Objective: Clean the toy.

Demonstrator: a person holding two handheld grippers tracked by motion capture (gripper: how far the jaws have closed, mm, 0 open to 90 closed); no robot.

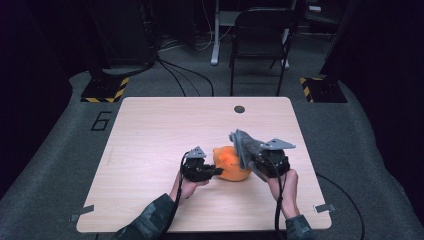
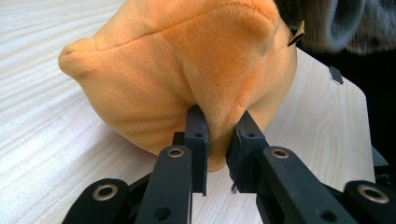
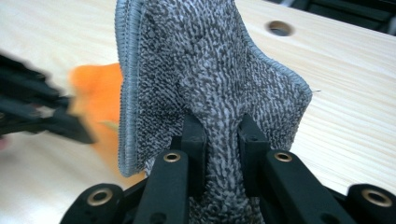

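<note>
While pinched in left hand-held gripper, orange plush, grey cloth beside

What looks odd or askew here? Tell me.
Nothing is spilled or damaged. The orange plush bunches where the left gripper pinches it, and the grey cloth stands crumpled in the right gripper.

We read one sign: a large dark numeral "6" marked on the grey floor, just beside the far left corner of the desk in the high view. Two yellow-and-black hazard-striped patches lie on the same floor beyond the desk's far corners, but they carry no lettering. We find nothing else to read, neither on the desk nor in the two gripper views.
</note>
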